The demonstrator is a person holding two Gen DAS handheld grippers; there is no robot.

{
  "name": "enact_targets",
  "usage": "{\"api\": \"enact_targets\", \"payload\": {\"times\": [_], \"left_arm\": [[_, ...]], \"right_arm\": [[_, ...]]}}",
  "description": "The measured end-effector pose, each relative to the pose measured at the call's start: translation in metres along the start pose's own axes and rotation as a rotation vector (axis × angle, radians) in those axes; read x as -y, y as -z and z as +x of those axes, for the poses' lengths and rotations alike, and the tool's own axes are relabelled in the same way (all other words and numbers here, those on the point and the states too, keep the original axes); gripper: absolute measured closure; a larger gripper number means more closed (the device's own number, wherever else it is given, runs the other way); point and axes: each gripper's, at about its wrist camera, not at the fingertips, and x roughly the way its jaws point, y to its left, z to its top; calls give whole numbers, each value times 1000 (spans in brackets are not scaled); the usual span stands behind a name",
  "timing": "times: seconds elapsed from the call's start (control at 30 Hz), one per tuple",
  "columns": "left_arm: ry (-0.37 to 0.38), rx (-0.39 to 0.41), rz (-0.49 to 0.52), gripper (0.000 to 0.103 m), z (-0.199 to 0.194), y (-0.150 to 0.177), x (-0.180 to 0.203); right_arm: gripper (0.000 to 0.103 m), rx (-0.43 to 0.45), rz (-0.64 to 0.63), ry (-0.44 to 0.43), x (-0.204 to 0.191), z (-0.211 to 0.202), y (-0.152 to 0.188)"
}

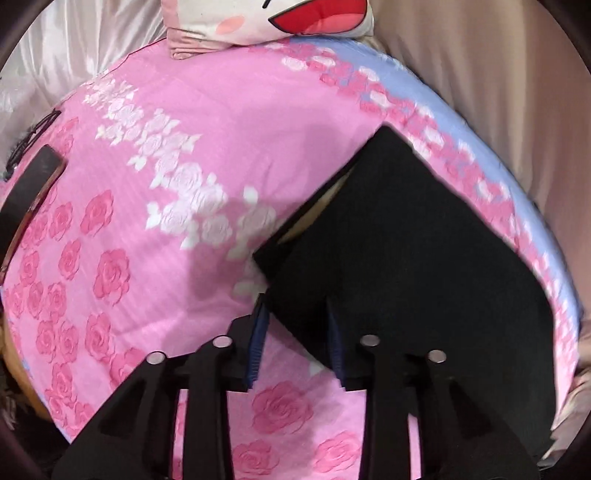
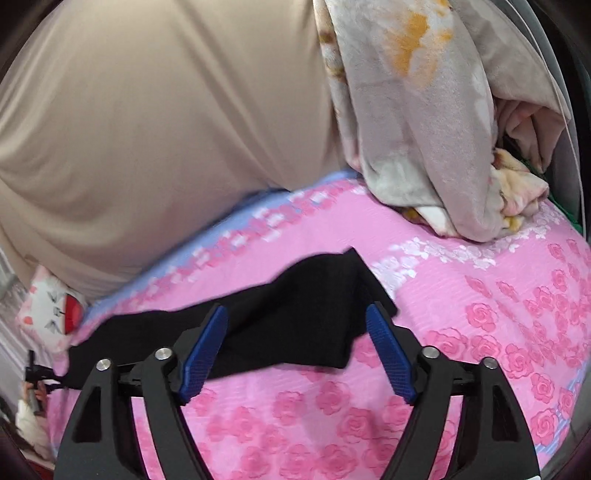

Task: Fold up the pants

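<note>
The black pants [image 1: 413, 266] lie on a pink rose-print bed cover [image 1: 155, 221], toward its right side near the blue border. My left gripper [image 1: 295, 314] hovers over the near left corner of the pants, its blue fingers [image 1: 258, 343] open with the fabric edge between them, not clamped. In the right wrist view the pants [image 2: 280, 325] stretch leftward across the cover, one end folded and slightly raised. My right gripper [image 2: 297, 314] is wide open just in front of that end, blue pads [image 2: 391, 354] on either side of it.
A cartoon-face pillow [image 1: 280, 22] sits at the head of the bed; it also shows in the right wrist view [image 2: 51, 306]. A crumpled grey floral blanket [image 2: 436, 122] is piled on the cover. A beige curtain [image 2: 155, 129] hangs behind. A dark phone-like object [image 1: 33, 184] lies at left.
</note>
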Motion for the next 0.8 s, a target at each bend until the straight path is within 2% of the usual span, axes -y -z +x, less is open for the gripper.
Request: {"api": "enact_targets", "payload": {"times": [0.07,0.1,0.13,0.17,0.23,0.3,0.33,0.37,0.4,0.43,0.47,0.5,0.57,0.63,0.67,0.7,0.73,0.77,0.8], "left_arm": [[-52,49,34,68,-17,8,7],[-111,103,53,62,-35,14,15],[-140,138,62,43,-44,16,19],[-179,206,76,25,-63,21,27],[-215,307,112,19,-90,30,44],[-221,365,163,17,-106,39,65],[-199,372,182,13,-112,43,72],[-163,366,201,12,-115,47,80],[-111,345,230,12,-114,53,94],[-69,319,257,12,-112,59,105],[-25,286,299,12,-106,66,122],[-10,267,322,12,-102,70,133],[0,233,363,12,-93,81,153],[29,199,420,12,-84,98,173],[39,188,439,12,-81,104,179],[55,167,474,12,-77,116,187],[71,150,497,12,-72,125,194],[85,137,513,12,-70,132,198],[103,120,538,12,-65,139,205]], "right_arm": [[26,-42,21,27,6,16,-2],[26,-55,39,11,8,25,-6],[26,-58,40,2,7,31,-9],[26,-64,33,-3,5,37,-14],[26,-98,15,-3,2,59,-26],[26,-167,41,6,5,88,-36],[26,-215,79,7,8,105,-41],[32,-251,104,5,11,118,-43],[61,-300,131,6,12,136,-45],[83,-334,131,-4,10,149,-49],[91,-358,113,-17,4,159,-52],[91,-337,90,-31,-6,159,-59],[92,-227,6,-76,-33,133,-77],[94,-34,-141,-126,-63,73,-90],[94,14,-184,-111,-68,56,-91],[83,51,-243,-33,-68,36,-85],[74,45,-271,28,-62,30,-77],[54,2,-281,73,-49,30,-66],[54,-87,-260,113,-26,35,-46]]}}
